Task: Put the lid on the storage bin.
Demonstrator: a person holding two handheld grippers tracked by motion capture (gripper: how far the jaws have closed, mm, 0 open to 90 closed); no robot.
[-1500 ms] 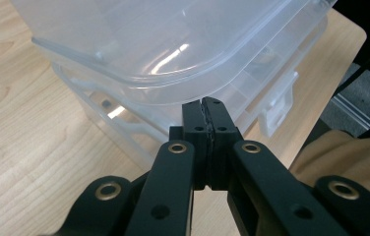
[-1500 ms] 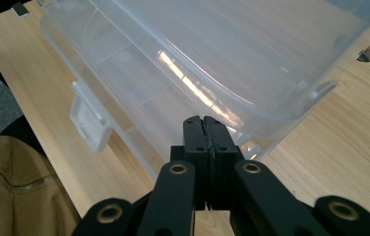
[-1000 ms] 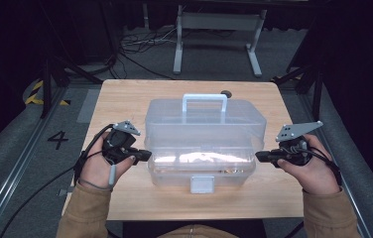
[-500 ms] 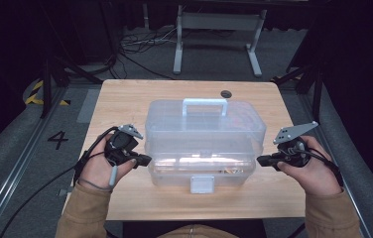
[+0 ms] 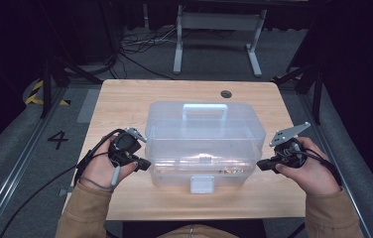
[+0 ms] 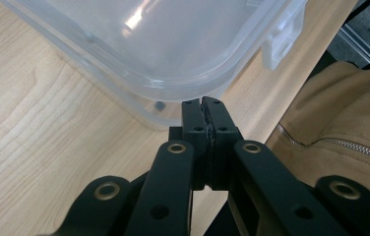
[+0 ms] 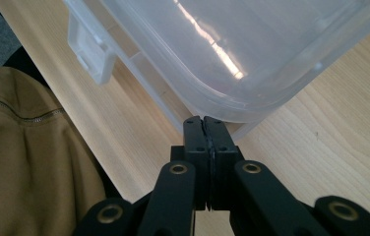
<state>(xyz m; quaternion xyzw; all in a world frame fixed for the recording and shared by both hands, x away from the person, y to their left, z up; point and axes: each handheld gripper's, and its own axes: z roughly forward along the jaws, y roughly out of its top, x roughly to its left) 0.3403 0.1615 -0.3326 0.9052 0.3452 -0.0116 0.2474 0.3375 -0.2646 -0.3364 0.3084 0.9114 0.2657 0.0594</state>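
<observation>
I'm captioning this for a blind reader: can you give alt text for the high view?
A clear plastic box with a handle sits on a wooden table; the shut left gripper and right gripper point at its two near corners.

Light wooden table (image 5: pixel 125 104) with 1 clear plastic lidded box (image 5: pixel 204 144) resting at its middle.

Around the wooden bench (image 5: pixel 125 104)
A round hole (image 5: pixel 226 93) near its far edge, a grey metal frame (image 5: pixel 217 29) and cables (image 5: pixel 135 42) behind, a floor number four (image 5: pixel 58 139) at left
</observation>
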